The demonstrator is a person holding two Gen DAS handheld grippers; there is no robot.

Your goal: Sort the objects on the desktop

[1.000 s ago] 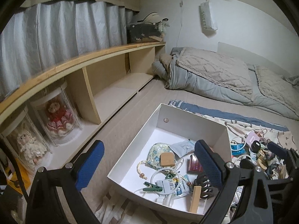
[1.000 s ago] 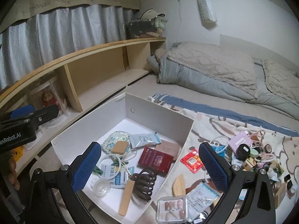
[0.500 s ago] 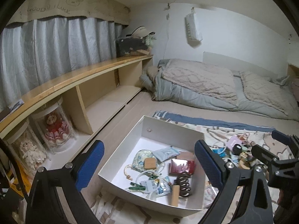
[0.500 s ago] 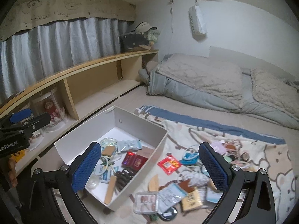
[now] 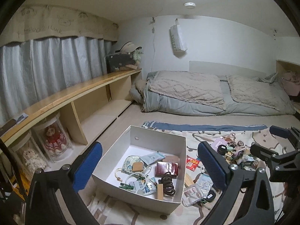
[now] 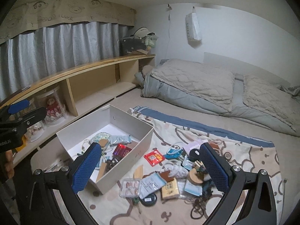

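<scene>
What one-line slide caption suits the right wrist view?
Open right gripper hovers over scattered trinkets beside a half-filled white box on a patterned blanket.

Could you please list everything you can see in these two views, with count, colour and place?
Box: one, white, on the patterned blanket, left of the loose pile.
Hair clip: one, dark brown, inside the box near its front wall.
Red case: one, dark red, inside the box.
Green clothespin: one, inside the box, front left.
Red packet: one, red-orange, on the blanket just right of the box.
Clear nail case: one, transparent, on the blanket by the box's front corner.
Loose pile: many small items, mixed colours, on the blanket.
Dolls in clear cases: two, under the wooden shelf.
Duvet: grey-beige, far end of the bed.
Left claw: blue pads, open.
Right claw: blue pads, open.
</scene>
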